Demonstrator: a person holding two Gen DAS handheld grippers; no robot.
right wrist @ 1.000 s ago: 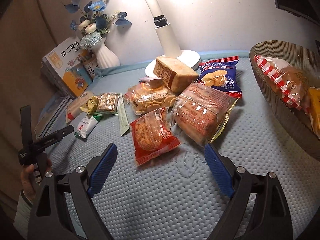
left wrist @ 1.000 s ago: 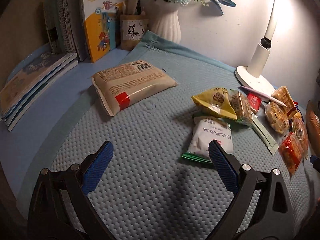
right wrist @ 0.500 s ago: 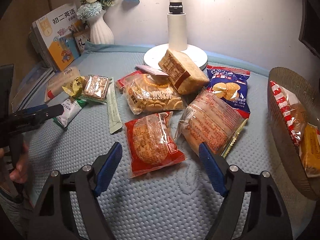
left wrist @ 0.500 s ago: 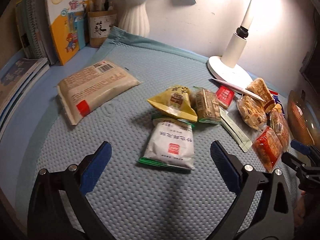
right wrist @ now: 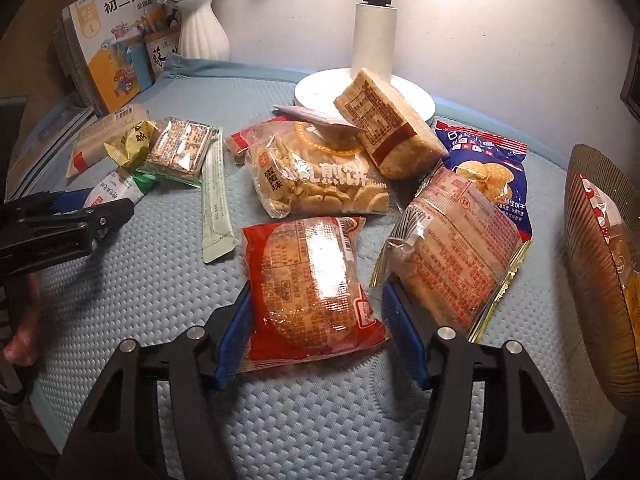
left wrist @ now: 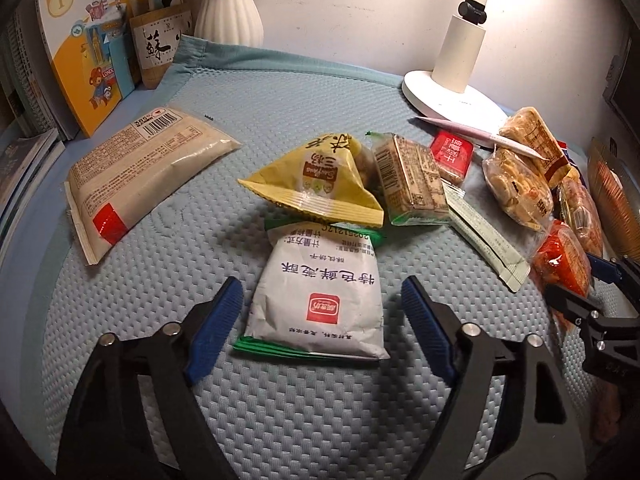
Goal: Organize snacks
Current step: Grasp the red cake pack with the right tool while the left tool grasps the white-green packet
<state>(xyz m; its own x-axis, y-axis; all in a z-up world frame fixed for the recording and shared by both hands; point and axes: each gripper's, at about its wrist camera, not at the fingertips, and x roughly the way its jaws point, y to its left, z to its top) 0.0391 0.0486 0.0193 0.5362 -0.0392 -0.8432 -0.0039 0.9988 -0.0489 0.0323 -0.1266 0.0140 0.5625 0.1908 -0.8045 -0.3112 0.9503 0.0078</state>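
Left wrist view: low, close, facing the lamp [left wrist: 460,56] from its left. Right wrist view: low, close, facing the lamp [right wrist: 374,36] squarely. Shared: snacks before it.

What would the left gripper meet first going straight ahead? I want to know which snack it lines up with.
The left gripper, jaws open, already straddles the white packet with green edging; that comes first. Beyond lies the yellow triangular packet. Height above the mat is unclear.

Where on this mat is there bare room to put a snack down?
Bare mat lies between the beige pack, vase and lamp base, and along the near edge behind both grippers. From the yellow pack across to the basket it is crowded.
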